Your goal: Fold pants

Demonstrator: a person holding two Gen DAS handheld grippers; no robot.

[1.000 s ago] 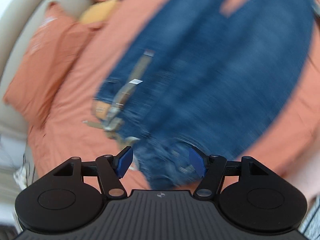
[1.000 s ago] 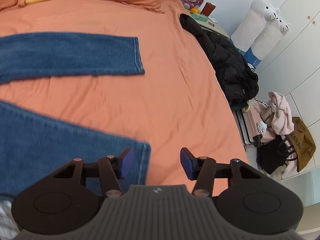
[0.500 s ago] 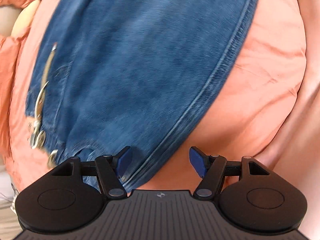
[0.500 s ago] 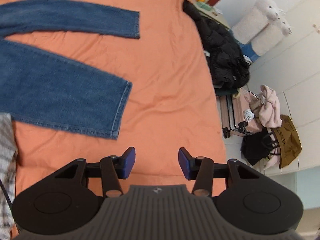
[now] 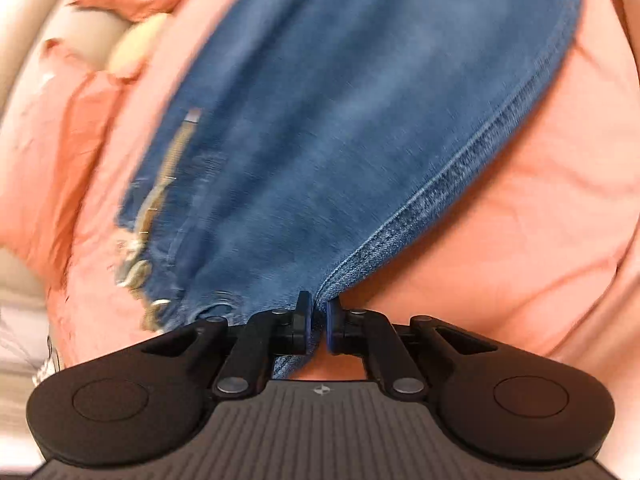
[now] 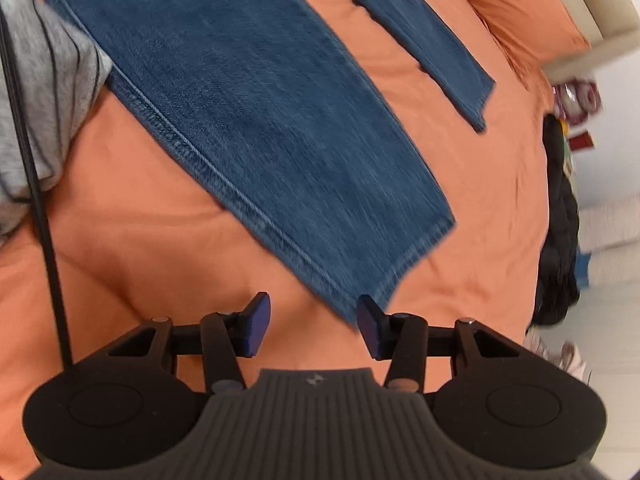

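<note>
Bed point(image 6: 160, 208): your orange sheet fills both views and carries everything else; it creases softly at 3 o'clock in your left wrist view.
Pants point(image 5: 320, 140): your blue jeans lie spread flat on the bed. In the left wrist view the waist end runs from the gripper at 6 o'clock up toward 12, with the side seam curving off to 2 o'clock. In the right wrist view the two legs lie apart, the wide near one crossing from 11 o'clock down to its hem near 5, the far one ending at 2 o'clock.
Pillows point(image 5: 116, 4): you see them blurred at 10 to 11 o'clock in the left wrist view, one pale yellow one among the orange.
Grey garment point(image 6: 48, 92): it sits at 9 o'clock in your right view, its edge touching the near leg.
Dark clothing point(image 6: 560, 216): it is piled off the bed edge at 3 o'clock.
Left gripper point(image 5: 318, 318): yours is pinched tight on a fold of the pants at the seam edge near the waist.
Right gripper point(image 6: 312, 326): yours stands wide apart and holds nothing, its right pad just beside the near leg's hem corner.
</note>
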